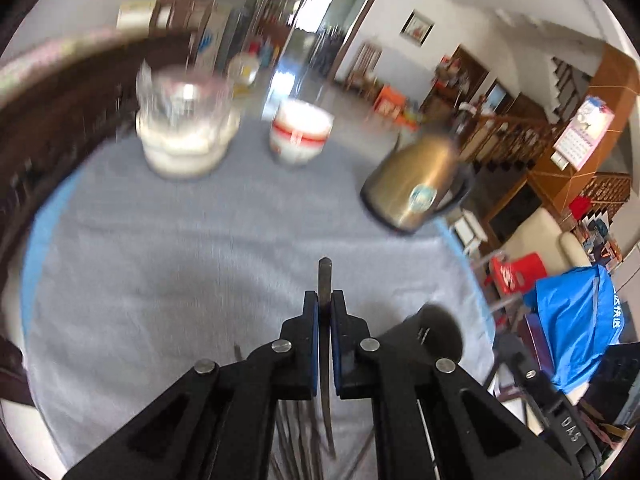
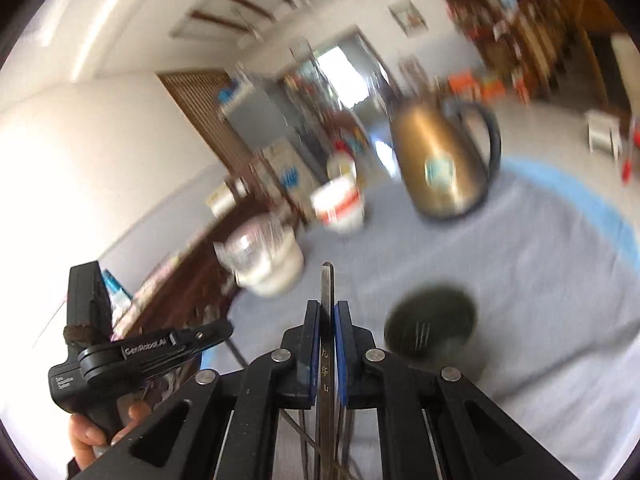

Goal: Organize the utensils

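My left gripper (image 1: 324,300) is shut on a dark chopstick (image 1: 324,276) whose end sticks up past the fingertips. More chopsticks (image 1: 296,432) lie on the grey cloth below it. A black cup (image 1: 438,330) stands just to its right. My right gripper (image 2: 327,310) is shut on a metal chopstick (image 2: 327,284) with engraved characters, held above the cloth. The same black cup (image 2: 432,326) stands right of it. The left gripper's body (image 2: 120,354) shows at the lower left of the right wrist view, held by a hand.
A gold kettle (image 1: 416,184) stands at the back right of the cloth-covered table (image 1: 180,260). A red-and-white cup (image 1: 300,132) and a clear glass jar on a white base (image 1: 184,120) stand at the back. Both views are motion-blurred.
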